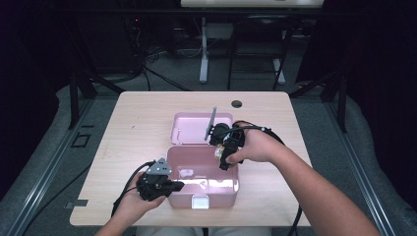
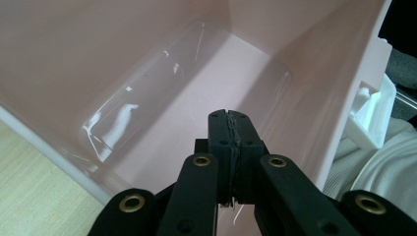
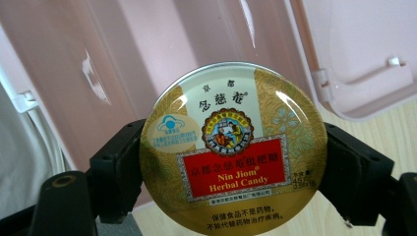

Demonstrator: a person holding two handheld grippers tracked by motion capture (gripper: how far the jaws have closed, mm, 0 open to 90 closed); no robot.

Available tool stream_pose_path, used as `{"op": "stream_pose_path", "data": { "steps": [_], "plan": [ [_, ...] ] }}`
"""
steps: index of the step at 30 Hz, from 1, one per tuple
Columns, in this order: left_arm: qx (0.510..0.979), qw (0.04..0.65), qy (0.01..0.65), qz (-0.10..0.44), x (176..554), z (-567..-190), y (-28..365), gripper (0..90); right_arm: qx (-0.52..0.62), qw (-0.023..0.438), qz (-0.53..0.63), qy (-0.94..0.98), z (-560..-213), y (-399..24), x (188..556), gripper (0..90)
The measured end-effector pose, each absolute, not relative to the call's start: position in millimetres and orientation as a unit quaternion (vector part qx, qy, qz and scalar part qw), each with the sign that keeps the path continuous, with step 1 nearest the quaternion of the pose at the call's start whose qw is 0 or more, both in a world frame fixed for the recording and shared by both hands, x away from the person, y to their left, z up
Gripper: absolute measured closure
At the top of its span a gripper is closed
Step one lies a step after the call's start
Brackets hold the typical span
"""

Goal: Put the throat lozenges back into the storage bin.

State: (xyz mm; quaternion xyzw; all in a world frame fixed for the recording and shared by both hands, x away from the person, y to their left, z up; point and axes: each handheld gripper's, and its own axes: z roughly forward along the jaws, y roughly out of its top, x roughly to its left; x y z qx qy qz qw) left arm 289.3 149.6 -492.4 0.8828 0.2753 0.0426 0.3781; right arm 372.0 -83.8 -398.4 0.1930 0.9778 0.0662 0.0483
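Observation:
A pink plastic box [image 1: 216, 198] lies open on the wooden table, its lid [image 1: 189, 129] folded flat behind it. My right gripper [image 1: 222, 156] hovers over the box's back right corner, shut on a round gold Nin Jiom Herbal Candy tin [image 1: 218, 153]. In the right gripper view the tin [image 3: 233, 157] sits face up between the two black fingers [image 3: 115, 167], with the box's inside [image 3: 147, 49] and the lid [image 3: 364, 59] beneath it. My left gripper [image 1: 178, 186] rests at the box's front left wall. Its jaws [image 2: 230, 142] are pressed together over the bare pink inside [image 2: 74, 59].
A white latch [image 1: 199, 201] sticks out from the box's front wall, seen too in the left gripper view as a white latch [image 2: 373, 118]. A cable hole [image 1: 236, 103] marks the table's far edge. Desk legs and cables stand on the floor behind.

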Motion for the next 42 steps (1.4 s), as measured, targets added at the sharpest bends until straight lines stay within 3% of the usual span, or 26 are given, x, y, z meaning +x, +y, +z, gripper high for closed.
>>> {"op": "stream_pose_path", "data": {
  "steps": [42],
  "plan": [
    [0.883,0.378,0.276,0.044,289.3,-492.4,149.3,89.3,0.115,0.013,0.029,0.993,-472.7,-60.3,377.8,20.0]
  ]
}}
